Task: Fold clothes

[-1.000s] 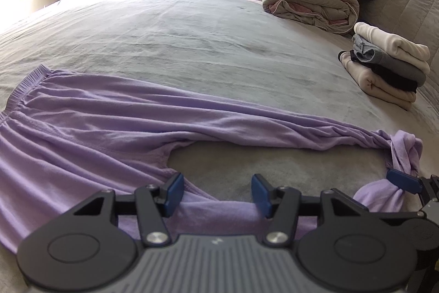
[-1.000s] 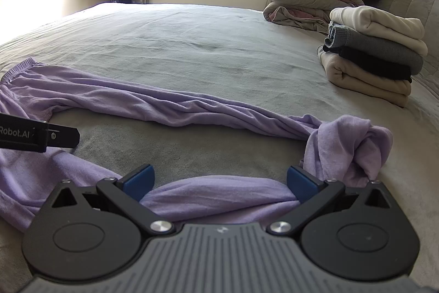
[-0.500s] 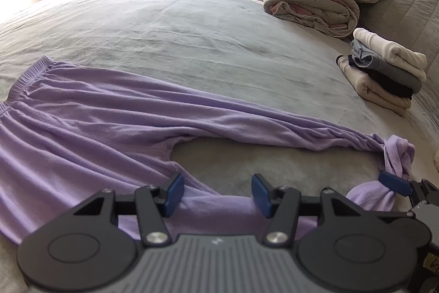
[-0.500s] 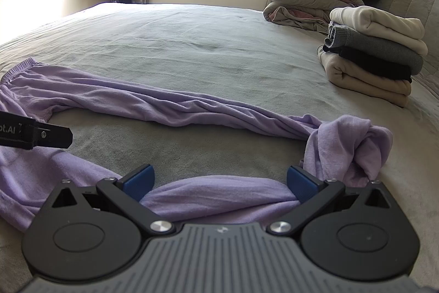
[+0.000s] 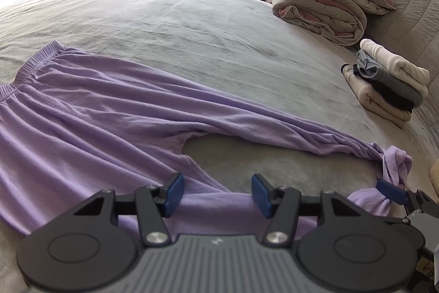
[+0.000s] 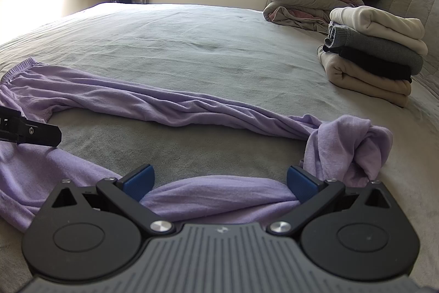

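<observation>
The lilac trousers [image 5: 115,128] lie on the grey bed [image 5: 192,26], waistband at 10 o'clock, the cuffs bunched at 3 o'clock. My left gripper [image 5: 215,191] stands half open over the near leg, near the crotch; my right gripper [image 6: 219,183] stands wide over the same leg near the knotted cuff [image 6: 354,144], with nothing pinched. I think I should first loosen that knot and smooth both legs, then lay one leg on the other.
</observation>
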The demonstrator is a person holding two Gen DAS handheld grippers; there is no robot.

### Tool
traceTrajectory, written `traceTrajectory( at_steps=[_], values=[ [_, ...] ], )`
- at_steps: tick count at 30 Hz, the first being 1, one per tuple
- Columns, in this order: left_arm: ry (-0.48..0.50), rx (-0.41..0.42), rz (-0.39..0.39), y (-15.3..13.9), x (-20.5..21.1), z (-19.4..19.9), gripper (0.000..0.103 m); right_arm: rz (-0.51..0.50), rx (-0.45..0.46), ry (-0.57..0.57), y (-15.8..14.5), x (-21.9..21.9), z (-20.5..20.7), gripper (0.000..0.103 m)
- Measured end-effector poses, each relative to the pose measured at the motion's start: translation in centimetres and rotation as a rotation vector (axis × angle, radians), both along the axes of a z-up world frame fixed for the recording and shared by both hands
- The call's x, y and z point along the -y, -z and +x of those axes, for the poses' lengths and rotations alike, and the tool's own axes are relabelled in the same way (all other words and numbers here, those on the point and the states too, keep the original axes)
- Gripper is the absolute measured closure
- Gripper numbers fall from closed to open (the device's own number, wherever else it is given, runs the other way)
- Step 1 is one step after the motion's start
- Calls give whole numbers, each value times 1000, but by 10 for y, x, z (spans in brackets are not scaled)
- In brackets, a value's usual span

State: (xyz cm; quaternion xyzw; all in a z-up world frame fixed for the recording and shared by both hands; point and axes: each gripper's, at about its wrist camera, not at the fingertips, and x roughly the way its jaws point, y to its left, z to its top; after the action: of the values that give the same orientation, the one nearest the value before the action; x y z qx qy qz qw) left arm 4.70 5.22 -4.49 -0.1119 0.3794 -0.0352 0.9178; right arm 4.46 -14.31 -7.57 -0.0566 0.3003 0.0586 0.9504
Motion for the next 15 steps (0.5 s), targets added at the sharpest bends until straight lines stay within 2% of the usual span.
traceTrajectory(
  at_steps=[15],
  values=[
    [-1,-5,3,0,-1,2,47,0,0,0,0,0,0,0]
  ],
)
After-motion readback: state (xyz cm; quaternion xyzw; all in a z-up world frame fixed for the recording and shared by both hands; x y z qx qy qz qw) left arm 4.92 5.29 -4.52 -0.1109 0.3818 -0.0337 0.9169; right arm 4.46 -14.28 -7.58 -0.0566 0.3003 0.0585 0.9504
